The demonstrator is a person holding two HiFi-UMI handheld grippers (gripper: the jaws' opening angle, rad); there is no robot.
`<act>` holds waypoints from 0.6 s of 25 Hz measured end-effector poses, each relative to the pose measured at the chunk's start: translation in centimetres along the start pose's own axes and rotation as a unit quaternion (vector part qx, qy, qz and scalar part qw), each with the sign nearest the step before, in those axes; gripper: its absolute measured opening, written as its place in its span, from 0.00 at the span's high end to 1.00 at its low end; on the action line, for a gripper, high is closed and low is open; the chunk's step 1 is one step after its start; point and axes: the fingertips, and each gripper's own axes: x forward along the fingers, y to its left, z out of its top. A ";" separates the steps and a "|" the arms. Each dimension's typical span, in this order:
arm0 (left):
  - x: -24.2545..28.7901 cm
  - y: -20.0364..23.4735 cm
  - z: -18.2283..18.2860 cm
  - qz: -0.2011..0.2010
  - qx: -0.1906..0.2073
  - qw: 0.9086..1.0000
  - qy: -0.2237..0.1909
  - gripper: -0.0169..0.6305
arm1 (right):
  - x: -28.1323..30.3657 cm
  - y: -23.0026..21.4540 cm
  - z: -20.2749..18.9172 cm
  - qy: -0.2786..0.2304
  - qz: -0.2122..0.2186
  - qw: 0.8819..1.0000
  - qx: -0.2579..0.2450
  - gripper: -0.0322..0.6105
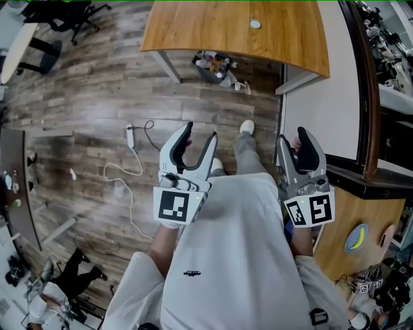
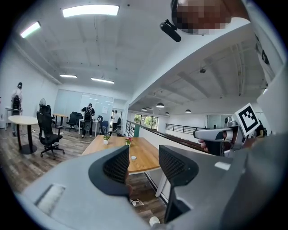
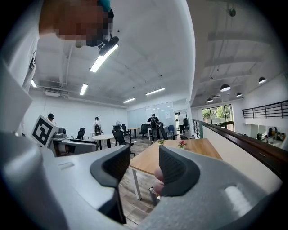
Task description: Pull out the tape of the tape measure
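Ahead on the wooden table, well beyond both grippers, sits a small pale disc; whether it is the tape measure I cannot tell. My left gripper and right gripper both gape wide with nothing between the jaws, and I judge the right slightly nearer.

The left gripper and the right gripper are side by side in front of the person's body, over the floor. The person's shoe is on the floor between them. Far ahead stands a table, with a small disc lying on it towards its right end. A bin sits under the table's near edge. On the floor left of the left gripper lies a power strip, its cable trailing nearer. A half wall runs along the right, near the right gripper. At far left stands a round table, with an office chair to its right.
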 end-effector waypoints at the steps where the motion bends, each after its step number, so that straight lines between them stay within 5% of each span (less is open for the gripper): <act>1: 0.6 0.1 0.1 -0.002 0.002 1.000 -0.003 0.67 | 0.4 -0.6 0.0 0.000 -0.001 1.000 0.003 0.64; 10: 7.8 0.8 0.6 0.003 0.015 0.999 0.035 0.67 | 4.7 -7.0 0.9 -0.006 -0.008 1.000 0.018 0.64; 15: 13.4 -0.3 2.6 -0.004 0.018 1.000 0.014 0.67 | 7.1 -11.8 1.9 -0.007 -0.007 1.000 0.030 0.64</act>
